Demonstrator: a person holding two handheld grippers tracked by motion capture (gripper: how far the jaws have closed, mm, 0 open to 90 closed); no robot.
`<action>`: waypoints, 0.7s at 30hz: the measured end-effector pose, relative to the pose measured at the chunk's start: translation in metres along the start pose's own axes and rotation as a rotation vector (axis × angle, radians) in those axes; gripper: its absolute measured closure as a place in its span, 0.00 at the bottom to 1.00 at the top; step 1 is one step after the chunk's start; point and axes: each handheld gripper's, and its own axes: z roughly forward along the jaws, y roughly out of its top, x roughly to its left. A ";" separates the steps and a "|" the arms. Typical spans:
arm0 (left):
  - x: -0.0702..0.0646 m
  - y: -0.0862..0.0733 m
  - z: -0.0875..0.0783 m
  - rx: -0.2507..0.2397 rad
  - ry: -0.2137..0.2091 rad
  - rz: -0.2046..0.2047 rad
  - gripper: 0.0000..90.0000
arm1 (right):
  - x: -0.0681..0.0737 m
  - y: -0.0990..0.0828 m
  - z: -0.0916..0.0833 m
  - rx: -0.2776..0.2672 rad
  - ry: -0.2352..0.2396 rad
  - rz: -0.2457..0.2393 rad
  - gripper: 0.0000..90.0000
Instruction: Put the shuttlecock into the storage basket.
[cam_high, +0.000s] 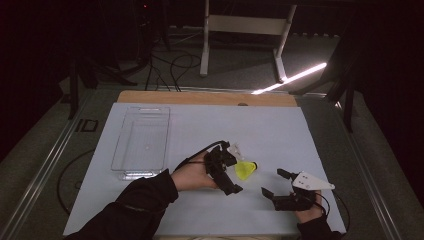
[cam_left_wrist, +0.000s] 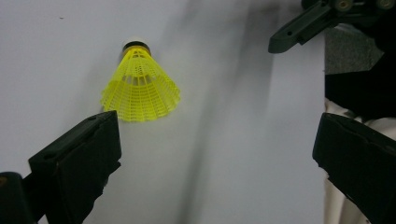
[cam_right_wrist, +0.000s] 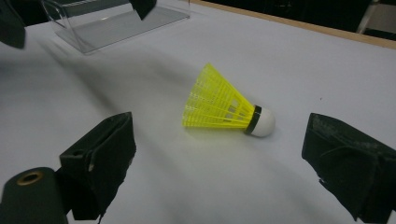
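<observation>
Left gripper (cam_high: 234, 172) fingers (cam_left_wrist: 79, 158) spread wide beside, not touching, the shuttlecock (cam_high: 245, 169).

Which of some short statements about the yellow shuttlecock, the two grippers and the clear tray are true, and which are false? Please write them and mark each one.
1. The shuttlecock lies on its side on the white table cover. True.
2. The left gripper is shut on the shuttlecock. False: its jaws are wide open and the shuttlecock lies free on the cover.
3. The clear tray has nothing in it. True.
4. The shuttlecock has a red skirt. False: the skirt is yellow, with a black band and a white cork tip.
5. The right gripper is open. True.
6. The shuttlecock is inside the tray. False: it lies on the cover between the two grippers.
</observation>
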 end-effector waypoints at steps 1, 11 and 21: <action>0.000 0.000 0.003 0.003 -0.002 -0.002 0.02 | 0.000 0.000 0.000 0.000 0.000 0.000 0.11; 0.004 0.006 0.029 0.042 -0.023 0.021 0.07 | 0.000 0.000 -0.001 -0.003 0.003 -0.003 0.11; 0.009 0.007 0.054 0.062 0.002 0.001 0.20 | 0.001 0.001 -0.002 -0.003 0.003 -0.001 0.11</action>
